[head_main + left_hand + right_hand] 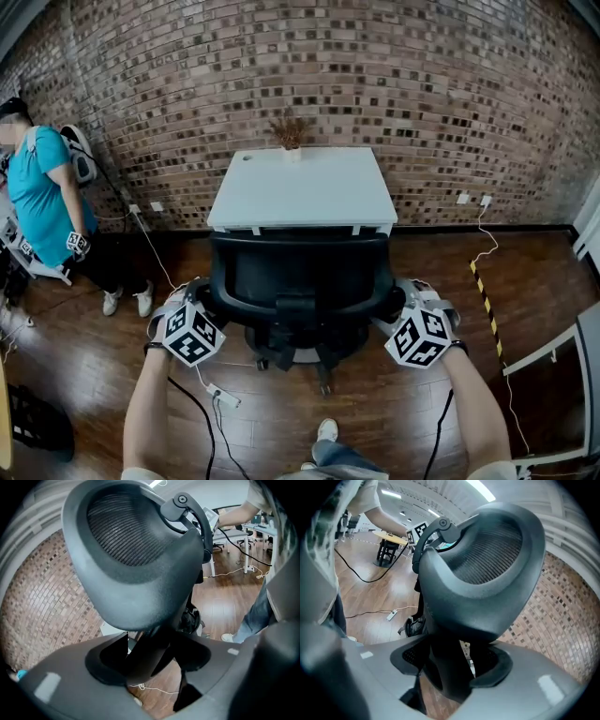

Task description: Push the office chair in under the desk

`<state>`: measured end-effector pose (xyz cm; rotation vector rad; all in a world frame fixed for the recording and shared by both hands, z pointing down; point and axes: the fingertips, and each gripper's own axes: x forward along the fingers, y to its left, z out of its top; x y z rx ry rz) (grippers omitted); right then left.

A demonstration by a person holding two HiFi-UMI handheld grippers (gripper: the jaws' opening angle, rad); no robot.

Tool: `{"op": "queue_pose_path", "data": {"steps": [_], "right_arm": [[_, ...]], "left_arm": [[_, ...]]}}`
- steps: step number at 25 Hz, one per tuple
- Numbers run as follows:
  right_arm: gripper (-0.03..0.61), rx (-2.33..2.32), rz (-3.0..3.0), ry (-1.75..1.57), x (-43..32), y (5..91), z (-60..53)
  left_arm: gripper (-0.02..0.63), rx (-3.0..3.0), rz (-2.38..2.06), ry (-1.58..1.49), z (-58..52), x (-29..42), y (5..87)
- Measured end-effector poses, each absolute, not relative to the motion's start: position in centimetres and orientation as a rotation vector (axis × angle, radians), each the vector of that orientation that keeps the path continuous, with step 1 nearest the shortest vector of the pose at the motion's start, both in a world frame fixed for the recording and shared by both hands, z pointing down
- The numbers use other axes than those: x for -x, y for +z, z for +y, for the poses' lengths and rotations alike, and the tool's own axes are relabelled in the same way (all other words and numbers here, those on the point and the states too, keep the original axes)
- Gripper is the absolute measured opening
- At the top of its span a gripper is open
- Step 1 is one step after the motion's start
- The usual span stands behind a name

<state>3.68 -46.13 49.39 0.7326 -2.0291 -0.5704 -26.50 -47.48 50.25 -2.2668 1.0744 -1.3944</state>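
A black office chair [300, 281] stands with its mesh back toward me, its seat partly under the front edge of the white desk [300, 192] against the brick wall. My left gripper [206, 302] is at the left edge of the backrest and my right gripper [397, 306] at the right edge. In the left gripper view the backrest's black frame [136, 569] fills the gap between the jaws of the left gripper [150, 663]. The right gripper view shows the same: the backrest frame [487, 573] sits clamped between the jaws of the right gripper [452, 667].
A person in a teal shirt [42, 187] stands at the far left. A power strip [223, 396] and cables lie on the wood floor behind the chair. A dried plant [291, 131] stands on the desk. Another white table's frame [562, 361] is at the right.
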Motion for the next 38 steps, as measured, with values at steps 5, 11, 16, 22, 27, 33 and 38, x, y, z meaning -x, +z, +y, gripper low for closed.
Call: {"op": "queue_pose_path", "data": {"steps": [5,11,16,22,27,33,38], "right_arm": [[0.262,-0.736,-2.032,-0.600,-2.9,49.4,-50.2],[0.261,-0.733,-2.029,-0.609,-2.7,49.0,-55.2],[0.258,-0.723,-2.027,-0.599,-2.8,49.0,-58.6],[0.258,-0.718,-2.029,-0.590,-2.6,48.9,-62.0],[0.259,-0.730,-2.019,-0.575,-2.6,48.9,-65.2],[0.264,-0.746,-2.005,-0.552,-2.8,49.1,-69.3],[0.268,-0.749,-2.004,-0.528,-2.8,49.3,-72.2]], "left_arm": [[0.313,2.262,1.080,-1.423,-51.8,27.3,50.3],[0.314,2.274,1.109,-1.422,-56.6,27.6,50.1],[0.314,2.275,1.124,-1.457,-60.0,27.4,50.1],[0.314,2.266,1.112,-1.451,-63.7,27.5,49.9],[0.313,2.260,1.108,-1.429,-67.0,27.6,49.8],[0.314,2.261,1.098,-1.405,-70.9,27.4,49.9],[0.314,2.264,1.076,-1.394,-73.8,27.4,49.9]]}}
